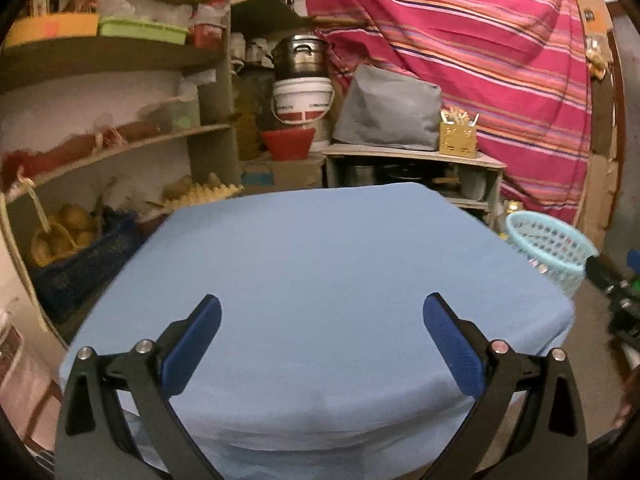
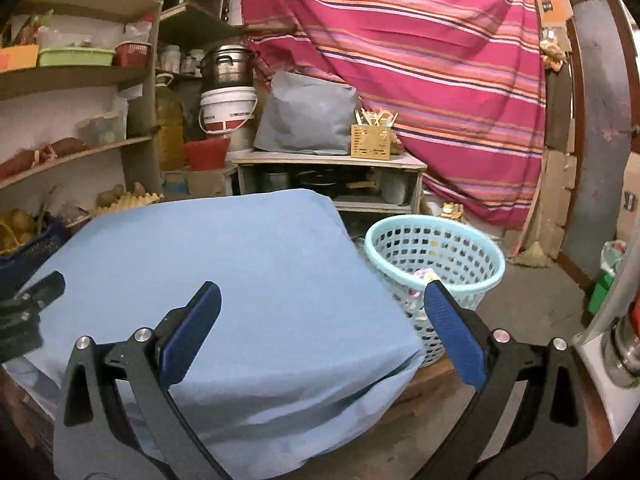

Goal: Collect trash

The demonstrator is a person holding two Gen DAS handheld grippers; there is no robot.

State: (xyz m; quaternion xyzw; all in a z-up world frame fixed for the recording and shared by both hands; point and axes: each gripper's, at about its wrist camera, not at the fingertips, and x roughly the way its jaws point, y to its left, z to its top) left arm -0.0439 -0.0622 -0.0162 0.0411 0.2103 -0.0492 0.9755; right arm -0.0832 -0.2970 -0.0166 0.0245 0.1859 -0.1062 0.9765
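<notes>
Left wrist: left gripper (image 1: 322, 322) over the blue-clothed surface (image 1: 320, 248), jaws spread wide, empty. Basket (image 1: 550, 250) off the surface's right edge, well right of the jaws; contents unclear.

Right wrist: right gripper (image 2: 322, 316) jaws wide apart, empty. Basket (image 2: 436, 256) on the floor just beside the surface (image 2: 224, 260), behind the right finger; trash (image 2: 424, 278) inside, blurred.

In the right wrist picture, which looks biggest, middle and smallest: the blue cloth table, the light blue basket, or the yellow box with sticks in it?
1. The blue cloth table, by far the biggest.
2. The light blue basket.
3. The yellow box, smallest, though it stands farther back, which shrinks it.
</notes>
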